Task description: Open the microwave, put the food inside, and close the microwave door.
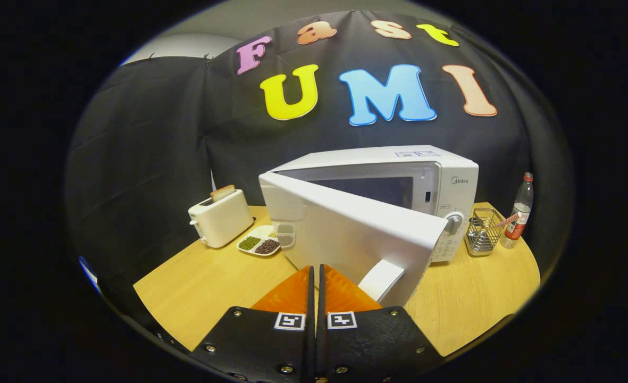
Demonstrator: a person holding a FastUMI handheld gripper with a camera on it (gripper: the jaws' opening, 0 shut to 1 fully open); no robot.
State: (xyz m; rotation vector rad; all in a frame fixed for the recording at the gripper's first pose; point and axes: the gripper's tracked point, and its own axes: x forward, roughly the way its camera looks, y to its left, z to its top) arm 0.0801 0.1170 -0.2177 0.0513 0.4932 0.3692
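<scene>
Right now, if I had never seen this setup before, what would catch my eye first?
The white microwave in the middle of the wooden table, its door swung partly open toward the camera. Just in front of the door, the gripper has its two fingers closed together with nothing between them. To the microwave's left stand a toaster with a slice of bread and a divided tray of food; to its right, a wire basket and a bottle.
</scene>
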